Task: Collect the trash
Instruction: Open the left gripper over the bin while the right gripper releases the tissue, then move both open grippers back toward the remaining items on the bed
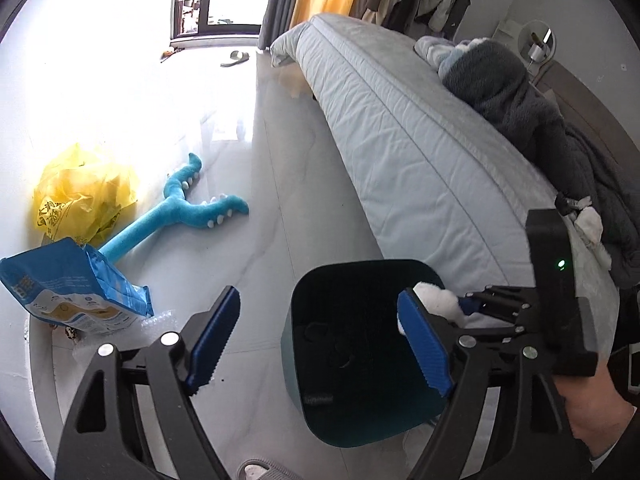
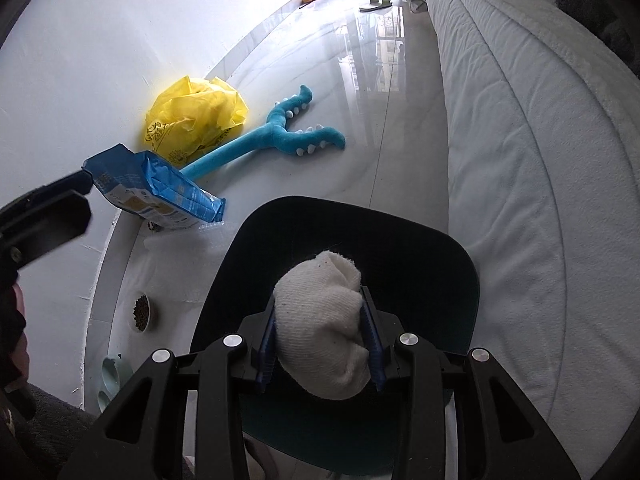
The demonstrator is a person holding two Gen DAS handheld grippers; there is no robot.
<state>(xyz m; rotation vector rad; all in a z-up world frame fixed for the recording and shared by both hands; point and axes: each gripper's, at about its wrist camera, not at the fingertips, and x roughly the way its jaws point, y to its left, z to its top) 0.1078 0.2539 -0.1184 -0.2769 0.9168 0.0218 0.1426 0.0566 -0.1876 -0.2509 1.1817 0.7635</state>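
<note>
A dark teal trash bin (image 1: 352, 412) stands on the floor beside the bed; it also shows in the right wrist view (image 2: 432, 248). My right gripper (image 2: 320, 344) is shut on a white balled sock (image 2: 320, 320) and holds it above the bin's opening. In the left wrist view the right gripper (image 1: 464, 308) and the white sock (image 1: 436, 300) show over the bin's right rim. My left gripper (image 1: 316, 344) is open and empty, above the bin's left side.
A yellow plastic bag (image 2: 192, 116), a blue food bag (image 2: 156, 196) and a blue plush toy (image 2: 276, 136) lie on the floor by the wall. A kibble bowl (image 2: 141, 312) sits near the wall. The bed (image 2: 540, 160) runs along the right. A slipper (image 2: 376, 2) lies far off.
</note>
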